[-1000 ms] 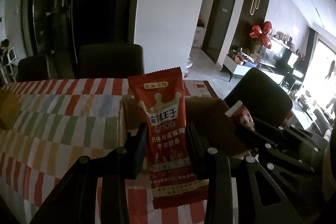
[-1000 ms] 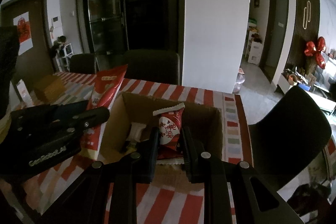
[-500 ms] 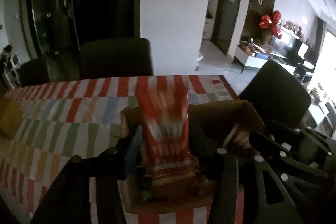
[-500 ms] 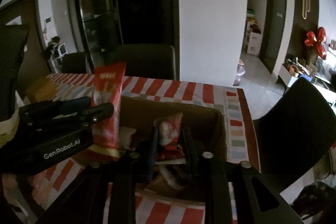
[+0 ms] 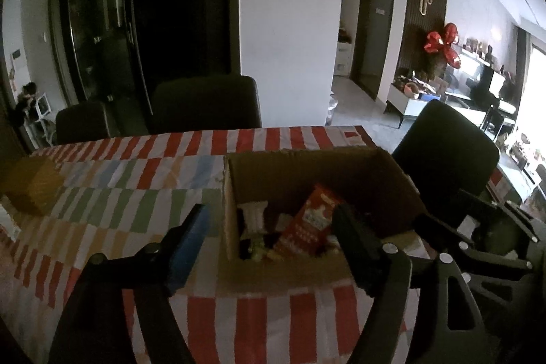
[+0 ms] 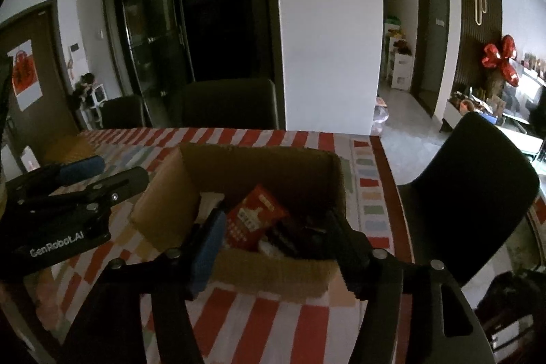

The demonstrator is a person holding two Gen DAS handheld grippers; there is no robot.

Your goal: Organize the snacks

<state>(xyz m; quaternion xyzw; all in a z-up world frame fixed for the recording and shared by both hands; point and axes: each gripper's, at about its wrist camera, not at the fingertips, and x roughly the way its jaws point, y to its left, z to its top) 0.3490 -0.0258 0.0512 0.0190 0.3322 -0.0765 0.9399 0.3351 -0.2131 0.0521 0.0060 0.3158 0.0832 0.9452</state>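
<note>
One red snack packet [image 5: 312,224] lies tilted inside the cardboard box [image 5: 286,272], its long axis leaning from the box's near wall up toward the far right corner, printed face up. Beside it in the box sit a white-ended packet [image 5: 253,217] and several darker wrappers too dim to count. Both grippers hover at the box's near wall: the left gripper [image 5: 273,241] and the right gripper [image 6: 273,237] have just been opening, jaws now wide, gripping nothing. The box rests on a striped tablecloth [image 5: 136,179]; three dark chairs [image 5: 204,104] stand around it.
</note>
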